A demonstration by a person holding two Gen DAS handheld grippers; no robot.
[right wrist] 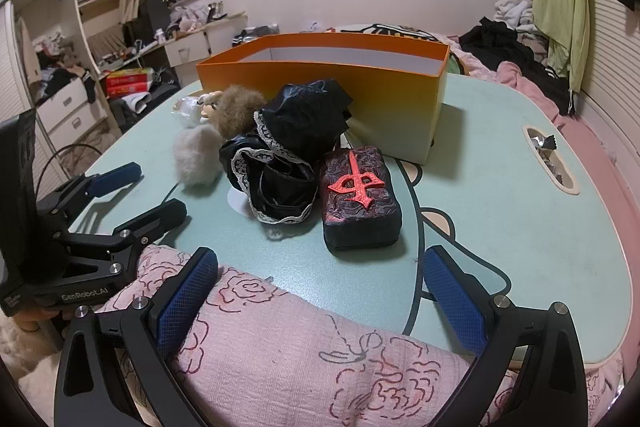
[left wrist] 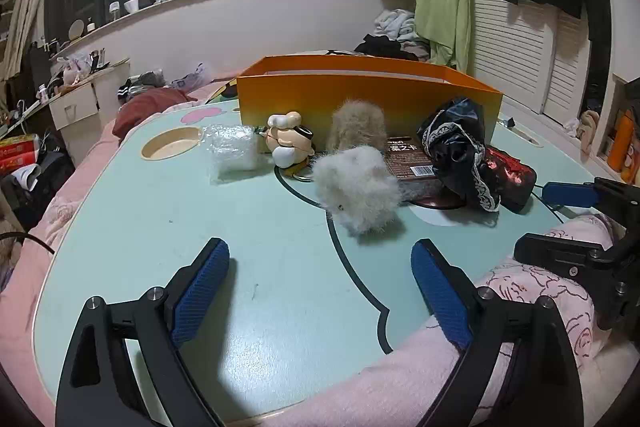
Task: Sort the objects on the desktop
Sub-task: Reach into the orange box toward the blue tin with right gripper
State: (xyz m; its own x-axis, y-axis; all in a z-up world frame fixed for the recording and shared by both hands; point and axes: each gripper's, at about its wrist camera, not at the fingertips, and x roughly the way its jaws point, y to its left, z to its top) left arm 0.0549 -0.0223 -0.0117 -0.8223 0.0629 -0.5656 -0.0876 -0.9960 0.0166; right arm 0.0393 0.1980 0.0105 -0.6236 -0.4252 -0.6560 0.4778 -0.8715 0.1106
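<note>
Left wrist view: the left claw (left wrist: pixel 320 281) gapes wide and empty over the near part of the surface (left wrist: pixel 160 219), apparently lined up for the white fluff ball (left wrist: pixel 356 189) just beyond. The orange box (left wrist: pixel 360 95) stands behind the clutter.

Right wrist view: the right claw (right wrist: pixel 320 291) is spread wide, holding nothing, near the dark pouch (right wrist: pixel 358 195). What shows of the box's inside looks empty.
</note>
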